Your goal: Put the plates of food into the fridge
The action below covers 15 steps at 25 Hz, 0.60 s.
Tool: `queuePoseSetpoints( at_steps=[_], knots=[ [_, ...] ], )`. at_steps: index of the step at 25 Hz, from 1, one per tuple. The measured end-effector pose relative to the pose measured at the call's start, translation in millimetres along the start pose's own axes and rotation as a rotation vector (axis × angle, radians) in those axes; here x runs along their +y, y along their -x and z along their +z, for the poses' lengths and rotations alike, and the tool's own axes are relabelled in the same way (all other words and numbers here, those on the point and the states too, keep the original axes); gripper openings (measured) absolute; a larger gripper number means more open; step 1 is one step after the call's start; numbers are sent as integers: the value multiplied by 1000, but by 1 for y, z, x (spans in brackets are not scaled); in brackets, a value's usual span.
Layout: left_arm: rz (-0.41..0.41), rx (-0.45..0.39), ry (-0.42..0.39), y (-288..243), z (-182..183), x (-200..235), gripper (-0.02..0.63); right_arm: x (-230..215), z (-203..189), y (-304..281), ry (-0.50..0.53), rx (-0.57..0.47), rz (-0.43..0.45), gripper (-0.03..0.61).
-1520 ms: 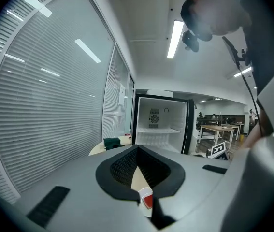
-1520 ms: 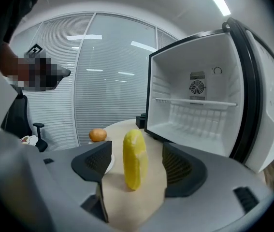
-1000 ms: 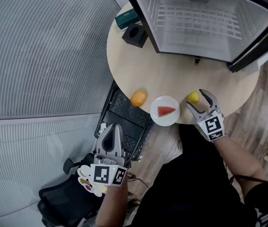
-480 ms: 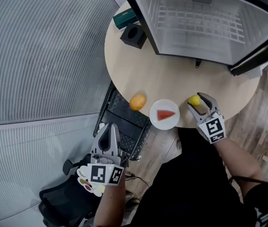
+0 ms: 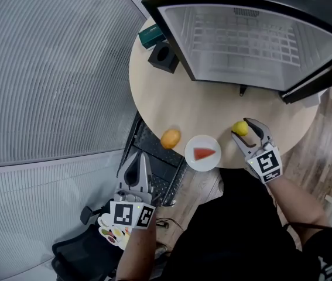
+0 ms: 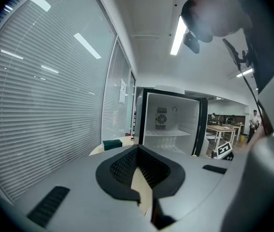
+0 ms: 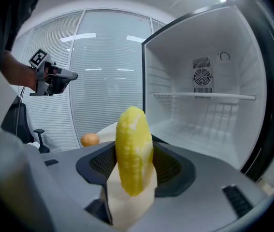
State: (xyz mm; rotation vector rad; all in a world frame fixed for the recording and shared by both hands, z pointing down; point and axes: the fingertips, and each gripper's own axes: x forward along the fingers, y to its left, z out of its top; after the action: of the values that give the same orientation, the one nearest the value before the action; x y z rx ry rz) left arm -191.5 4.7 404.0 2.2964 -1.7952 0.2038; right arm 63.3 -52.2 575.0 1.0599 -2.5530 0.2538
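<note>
The right claw (image 5: 245, 129) has its jaws partly apart and clamped on a short piece of corn cob (image 7: 133, 149). They have just been closing, with the cob between them. The cob stands upright between the ribbed black pads, likely so that its bumpy, waxy yellow kernels are gripped across its narrow width and cannot roll.

The left claw (image 5: 137, 163) hangs off the table's edge, well to the left of the right one. Its jaws are together on nothing, apparently kept clear until it is needed.

Just left of the right claw, near the table's (image 5: 201, 101) front rim, sits a round white plate (image 5: 190, 148). It looks smooth and glazed and carries a red wedge of watermelon (image 5: 204, 153). This is the task's thing and it is not yet in the fridge. Left of the plate lies a smooth orange (image 5: 170, 138).

Ahead of the right claw the fridge (image 5: 306, 37) stands open, presumably ready to receive food. Its white plastic walls enclose a thin wire shelf (image 5: 242, 31). Far off to the front left sit a green box (image 5: 152, 35) and a black block (image 5: 163, 56).
</note>
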Motion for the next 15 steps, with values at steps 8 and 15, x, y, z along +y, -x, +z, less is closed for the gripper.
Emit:
queuePoseSetpoints(
  at_steps=[8,15],
  knots=[
    [-41,-42,-12,-40,32,-16,6,-25,46,8,-6,-29,8,236],
    [-55,-63,-26,-78,55,-32,6,-47,78,12,35,-67,38,236]
  ],
)
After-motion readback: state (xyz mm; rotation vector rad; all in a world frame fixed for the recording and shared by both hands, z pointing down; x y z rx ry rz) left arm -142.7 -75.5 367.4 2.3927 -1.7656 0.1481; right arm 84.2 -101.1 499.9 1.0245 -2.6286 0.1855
